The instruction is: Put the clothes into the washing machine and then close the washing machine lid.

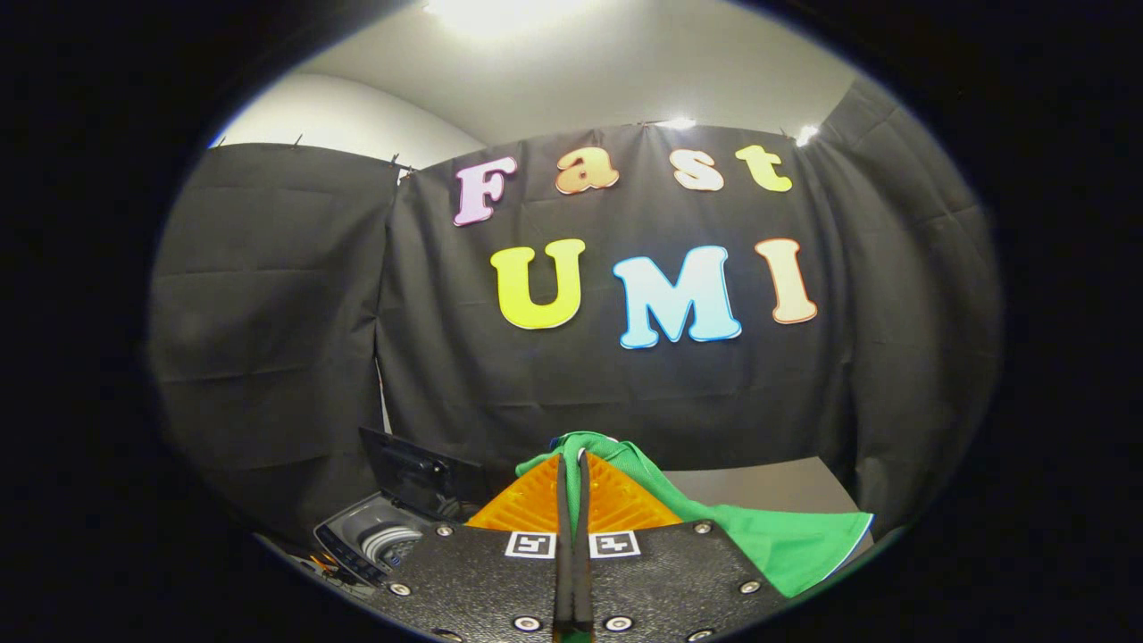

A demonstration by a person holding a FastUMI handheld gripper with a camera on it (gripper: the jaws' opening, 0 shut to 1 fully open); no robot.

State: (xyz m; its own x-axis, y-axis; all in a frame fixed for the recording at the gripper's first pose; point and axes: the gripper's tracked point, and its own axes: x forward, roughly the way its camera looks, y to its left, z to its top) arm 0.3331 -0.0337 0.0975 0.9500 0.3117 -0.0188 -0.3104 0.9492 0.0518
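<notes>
**A:** Black cloth walls in the booth, with a grey table (pixel 786 487) beyond the fingers. Where does the job stand?

**B:** Halfway, I'd judge. The gripper (pixel 572 464) has its jaws nearly together, pinching a green garment (pixel 759 536) that drapes off to the right, lifted clear.

**A:** And the washing machine (pixel 379 536)?

**B:** Low and left of the fingers, its lid (pixel 415 473) up. The garment isn't in yet; the lid isn't closed.

**A:** Counts?

**B:** One garment, one machine, one lid.
</notes>
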